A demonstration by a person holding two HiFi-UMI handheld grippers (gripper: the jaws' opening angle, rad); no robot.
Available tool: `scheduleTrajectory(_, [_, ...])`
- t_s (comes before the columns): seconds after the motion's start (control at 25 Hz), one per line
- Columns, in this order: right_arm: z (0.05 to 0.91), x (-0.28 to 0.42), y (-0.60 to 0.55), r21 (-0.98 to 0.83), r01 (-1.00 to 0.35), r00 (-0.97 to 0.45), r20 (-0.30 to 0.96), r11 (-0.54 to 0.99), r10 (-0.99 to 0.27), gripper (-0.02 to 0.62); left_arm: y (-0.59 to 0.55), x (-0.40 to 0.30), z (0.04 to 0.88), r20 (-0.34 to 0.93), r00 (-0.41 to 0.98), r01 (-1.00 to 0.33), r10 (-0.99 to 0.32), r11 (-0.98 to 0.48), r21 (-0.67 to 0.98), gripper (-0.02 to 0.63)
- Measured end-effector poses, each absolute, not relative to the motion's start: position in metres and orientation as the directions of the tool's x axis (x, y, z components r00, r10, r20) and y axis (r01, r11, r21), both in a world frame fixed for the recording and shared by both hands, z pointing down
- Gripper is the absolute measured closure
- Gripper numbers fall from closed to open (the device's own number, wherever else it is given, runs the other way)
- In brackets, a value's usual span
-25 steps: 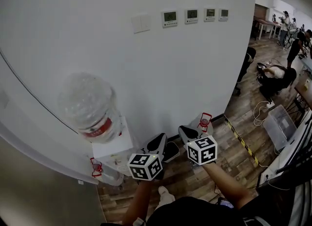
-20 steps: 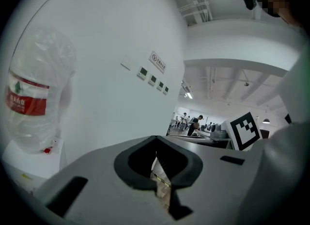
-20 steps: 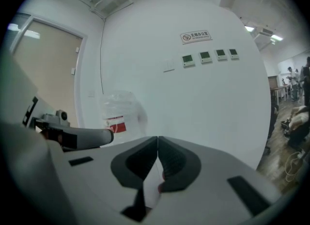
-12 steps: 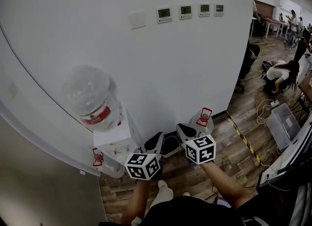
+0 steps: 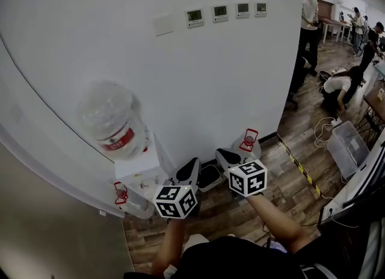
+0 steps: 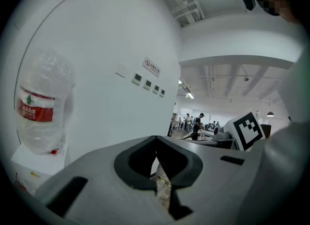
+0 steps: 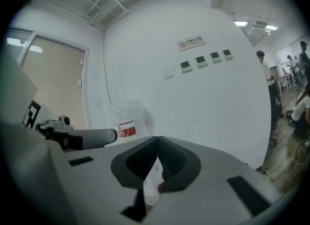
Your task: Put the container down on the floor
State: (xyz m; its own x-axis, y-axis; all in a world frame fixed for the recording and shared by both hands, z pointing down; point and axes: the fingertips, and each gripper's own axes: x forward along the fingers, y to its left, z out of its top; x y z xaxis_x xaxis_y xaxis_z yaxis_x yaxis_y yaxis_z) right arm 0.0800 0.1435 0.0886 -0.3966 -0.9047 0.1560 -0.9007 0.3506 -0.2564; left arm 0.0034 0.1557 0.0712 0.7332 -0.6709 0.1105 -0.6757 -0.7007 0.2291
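A clear container (image 5: 248, 145) with a red handle stands upright on the wooden floor (image 5: 292, 196), close against the white wall (image 5: 228, 79). A second container (image 5: 122, 198) like it stands beside the dispenser (image 5: 141, 172), which carries a large inverted jug (image 5: 111, 121)

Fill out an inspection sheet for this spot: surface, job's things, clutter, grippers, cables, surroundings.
Surface: brown wood-plank floor, yellow-and-black striped tape across it.
Job's things: clear plastic water jug with red handle, standing on the floor by the wall; neither gripper holds it.
Clutter: second clear jug beside the white water dispenser; clear plastic bin.
Grippers: left gripper and right gripper, jaws shut, empty.
Cables: white cords loose on the floor.
Surroundings: white wall with small control panels; people in the background.
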Motion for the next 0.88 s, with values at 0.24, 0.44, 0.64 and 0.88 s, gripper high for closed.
scheduleTrajectory(0.24, [0.088,0.067,0.147,-0.251,-0.908,-0.381,0.158,0.336,-0.911,0.566,0.154,-0.008,0.066,0.096,0.745,-0.662,-0.661,-0.712,0.235,0.591])
scheduleTrajectory(0.44, [0.079,0.049,0.144,-0.237,-0.917,-0.359,0.141,0.320,-0.923,0.566,0.149,-0.030,0.061,0.095,0.747,-0.659,-0.658,-0.715,0.233,0.591])
scheduleTrajectory(0.64, [0.072,0.027,0.140,-0.249,-0.917,-0.351,0.128,0.313,-0.927,0.566,0.142,-0.054,0.057,0.100,0.749,-0.658,-0.655,-0.717,0.229,0.591])
scheduleTrajectory(0.88, [0.069,0.010,0.131,-0.260,-0.919,-0.336,0.123,0.297,-0.934,0.566,0.135,-0.070,0.053,0.093,0.760,-0.645,-0.644,-0.727,0.238,0.591])
